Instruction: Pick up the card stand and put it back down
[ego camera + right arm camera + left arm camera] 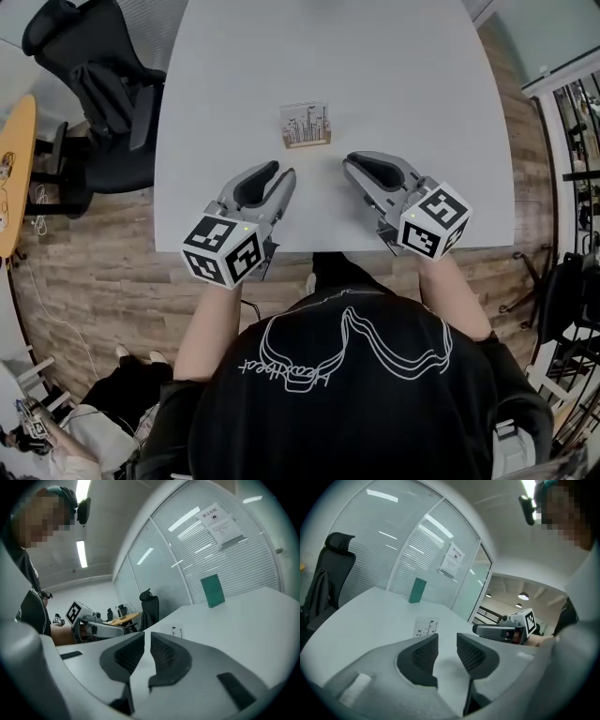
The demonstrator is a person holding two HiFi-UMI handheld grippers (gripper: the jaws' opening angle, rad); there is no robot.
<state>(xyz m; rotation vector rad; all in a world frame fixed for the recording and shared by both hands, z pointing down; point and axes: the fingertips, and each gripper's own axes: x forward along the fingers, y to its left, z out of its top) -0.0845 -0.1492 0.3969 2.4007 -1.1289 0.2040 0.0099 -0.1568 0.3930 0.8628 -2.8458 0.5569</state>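
While the card stand (pixel 306 125) stands upright on the white table (pixel 394 66), we find neither gripper on it, so the task is either not yet begun or already over, and the pictures alone do not let us decide which. In the head view the stand sits at about 12 o'clock from us, toward the middle of the table, with the left gripper (pixel 283 172) at its 7 o'clock and the right gripper (pixel 350 162) at its 5 o'clock, both near it but apart from it. The left gripper's jaws stand clearly apart with only bare tabletop between them. The right gripper's jaws are drawn almost together, a thin slit left between them, and nothing is in it. If the lift is still to come, we judge that everything is left: reaching to 12 o'clock, closing on the stand, raising it and setting it down again.
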